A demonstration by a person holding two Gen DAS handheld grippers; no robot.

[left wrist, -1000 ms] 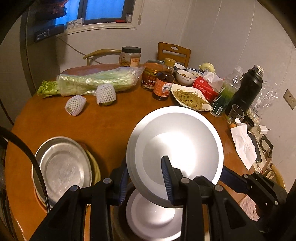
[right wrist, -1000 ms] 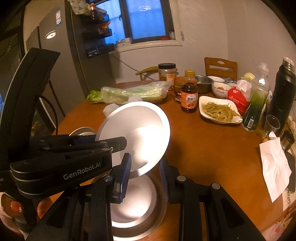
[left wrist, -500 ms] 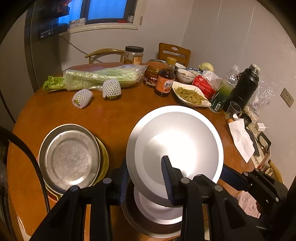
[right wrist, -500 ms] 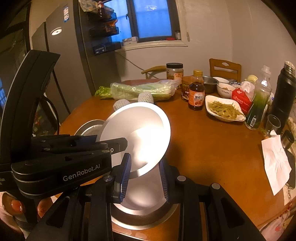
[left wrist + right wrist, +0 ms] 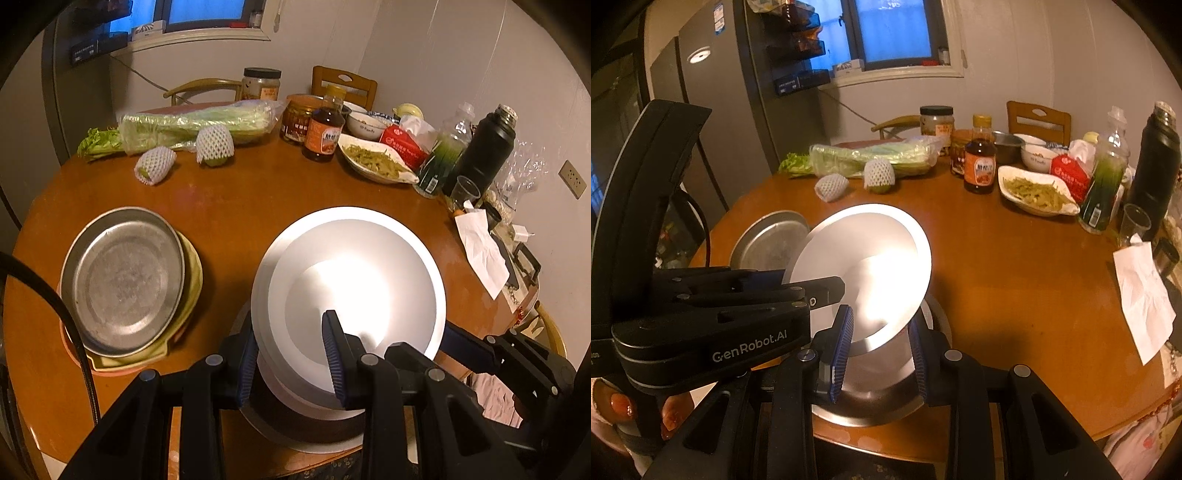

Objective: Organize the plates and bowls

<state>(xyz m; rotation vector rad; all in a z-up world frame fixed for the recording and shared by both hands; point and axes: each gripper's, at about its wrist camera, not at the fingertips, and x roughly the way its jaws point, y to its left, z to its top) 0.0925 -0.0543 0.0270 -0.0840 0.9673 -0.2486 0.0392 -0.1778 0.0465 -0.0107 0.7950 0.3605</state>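
Gripping a tilted white plate (image 5: 354, 291) by its rim at 6 o'clock, the left gripper (image 5: 291, 354) is closed; the right gripper's (image 5: 881, 347) jaws look parted around a metal bowl (image 5: 871, 391). The plate may slip.

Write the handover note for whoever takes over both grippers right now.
Left gripper: shut on the rim of the white plate, held tilted above the steel bowl at the table's near edge.
Right gripper: straddles the same plate's edge; grip unclear.
Done: steel plate lies stacked on a yellow dish at the left.
Left: stack the white plate, then sort the remaining dishes.
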